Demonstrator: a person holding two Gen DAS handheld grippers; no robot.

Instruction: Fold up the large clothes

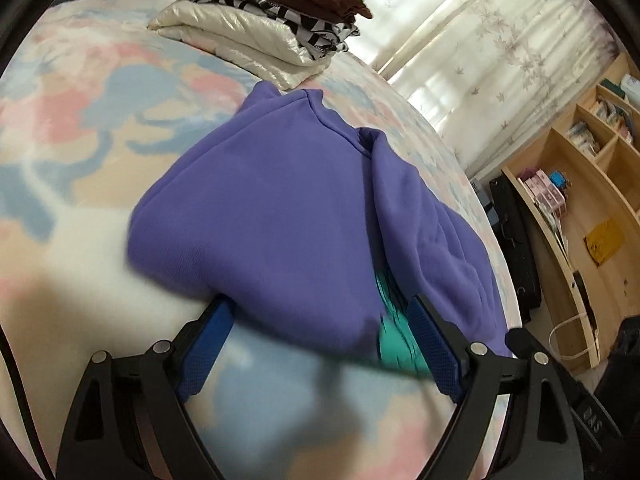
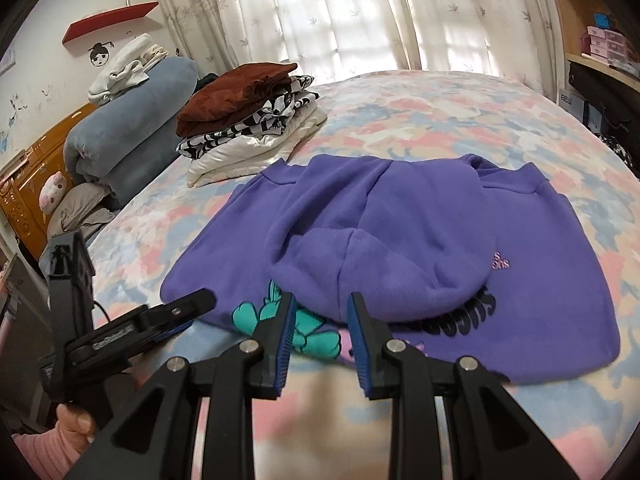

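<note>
A purple fleece hoodie (image 2: pixel 400 240) lies flat on the floral bedspread (image 2: pixel 400 120), sleeves and hood folded over its body, teal flower print showing at the near edge.

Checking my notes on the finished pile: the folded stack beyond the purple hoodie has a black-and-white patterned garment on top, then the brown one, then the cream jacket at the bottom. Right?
Not quite. The brown garment lies on top, with the black-and-white patterned garment under it. The cream jacket is at the bottom, beyond the purple hoodie, as you say. The right wrist view shows this.
</note>
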